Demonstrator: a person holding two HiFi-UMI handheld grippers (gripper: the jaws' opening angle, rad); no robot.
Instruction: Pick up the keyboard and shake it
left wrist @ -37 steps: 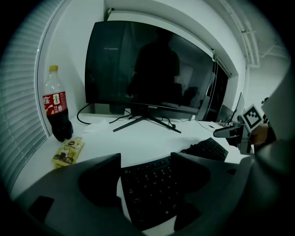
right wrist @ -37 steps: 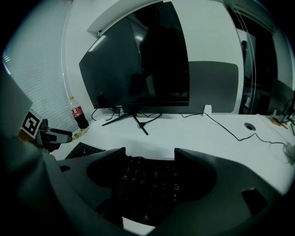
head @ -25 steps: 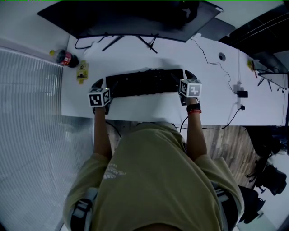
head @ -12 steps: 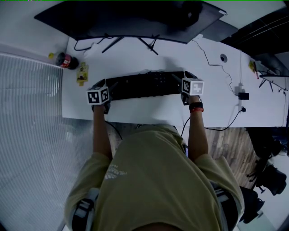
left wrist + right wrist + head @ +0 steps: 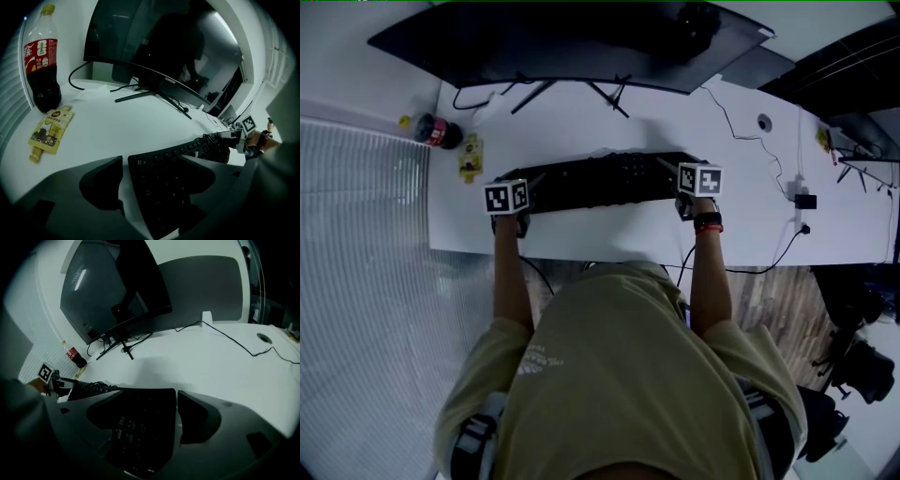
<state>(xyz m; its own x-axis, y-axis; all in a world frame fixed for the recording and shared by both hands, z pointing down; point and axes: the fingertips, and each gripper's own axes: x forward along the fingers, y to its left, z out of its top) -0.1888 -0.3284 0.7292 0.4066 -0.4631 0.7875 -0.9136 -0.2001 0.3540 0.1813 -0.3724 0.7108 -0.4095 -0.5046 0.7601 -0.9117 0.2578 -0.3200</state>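
Above white desk, gripped keyboard by both ends, with jaws of left gripper and right gripper clamped onto it. Had edged up and tilted within a second; probably lifted, ready for shaking.

Dim gripper views, fisheye edges, seemingly blurred

Olive T-shirt (pale print); red-black wristband; dark grey fingers; marker cubes.

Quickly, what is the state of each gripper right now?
Left gripper: closed on the left end of the keyboard.
Right gripper: closed on the right end of the keyboard.
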